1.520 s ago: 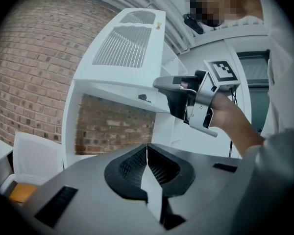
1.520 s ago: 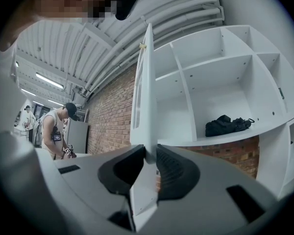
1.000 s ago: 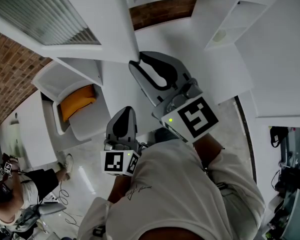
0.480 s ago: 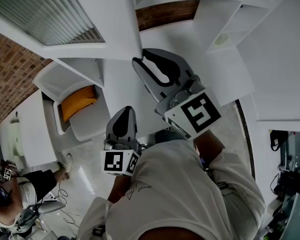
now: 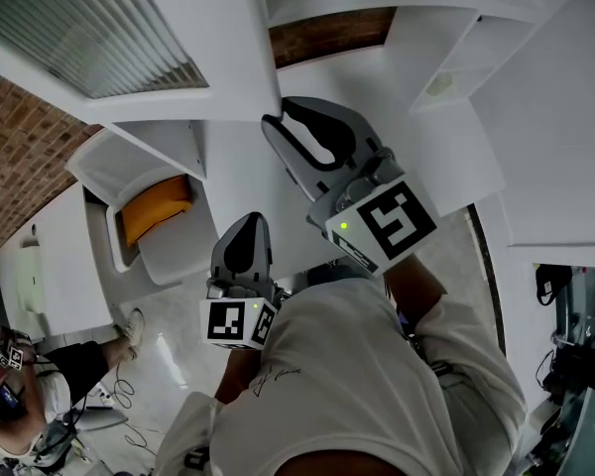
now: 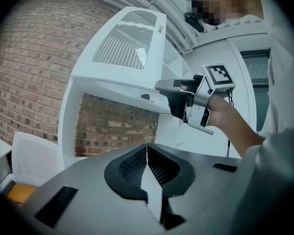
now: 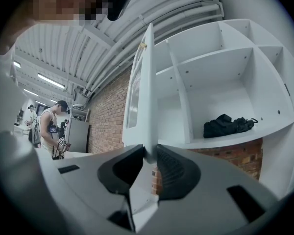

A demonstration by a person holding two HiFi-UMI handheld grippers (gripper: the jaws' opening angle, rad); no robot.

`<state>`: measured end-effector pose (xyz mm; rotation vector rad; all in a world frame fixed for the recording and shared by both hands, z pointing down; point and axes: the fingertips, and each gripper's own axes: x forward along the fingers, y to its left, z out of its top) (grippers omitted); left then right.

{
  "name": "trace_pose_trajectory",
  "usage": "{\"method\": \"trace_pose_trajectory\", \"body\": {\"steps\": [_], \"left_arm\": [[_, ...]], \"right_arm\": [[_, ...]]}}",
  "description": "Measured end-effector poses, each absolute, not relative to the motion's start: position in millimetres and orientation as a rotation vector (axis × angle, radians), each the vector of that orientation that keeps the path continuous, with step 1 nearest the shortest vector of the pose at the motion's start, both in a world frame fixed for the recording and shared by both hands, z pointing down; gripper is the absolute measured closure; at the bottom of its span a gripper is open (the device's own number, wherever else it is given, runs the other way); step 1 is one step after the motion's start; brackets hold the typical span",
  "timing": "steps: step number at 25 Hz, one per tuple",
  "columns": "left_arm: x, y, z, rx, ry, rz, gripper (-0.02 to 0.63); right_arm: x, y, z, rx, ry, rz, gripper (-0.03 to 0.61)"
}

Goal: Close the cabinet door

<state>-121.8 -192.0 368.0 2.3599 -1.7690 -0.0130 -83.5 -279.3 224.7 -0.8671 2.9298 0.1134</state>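
Observation:
The white cabinet door [image 5: 129,38] with a ribbed glass panel stands swung out from the open white shelf cabinet [image 5: 456,58]. My right gripper [image 5: 276,125] is shut on the door's lower corner. In the right gripper view the door's thin edge [image 7: 148,82] runs down between the pads [image 7: 169,168]. The left gripper view shows the right gripper [image 6: 162,87] on the door [image 6: 127,48] from the side. My left gripper [image 5: 246,224] hangs lower, apart from the door, with its jaws shut on nothing [image 6: 147,148].
A black bag [image 7: 228,125] lies on a cabinet shelf. A brick wall [image 6: 34,67] is behind the cabinet. Below to the left stands a white unit with an orange item [image 5: 154,201]. A person [image 7: 51,126] stands at the far left.
The right gripper and the door's corner shifted slightly to the right. The left gripper has stayed put. The person at the lower left moved further out of view.

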Motion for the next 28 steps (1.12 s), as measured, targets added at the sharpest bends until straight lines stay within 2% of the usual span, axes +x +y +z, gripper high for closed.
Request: {"method": "trace_pose_trajectory", "body": {"steps": [28], "left_arm": [[-125.6, -216.6, 368.4, 2.340, -1.809, -0.034, 0.595]], "right_arm": [[-83.7, -319.2, 224.2, -0.863, 2.922, 0.096, 0.492]]}}
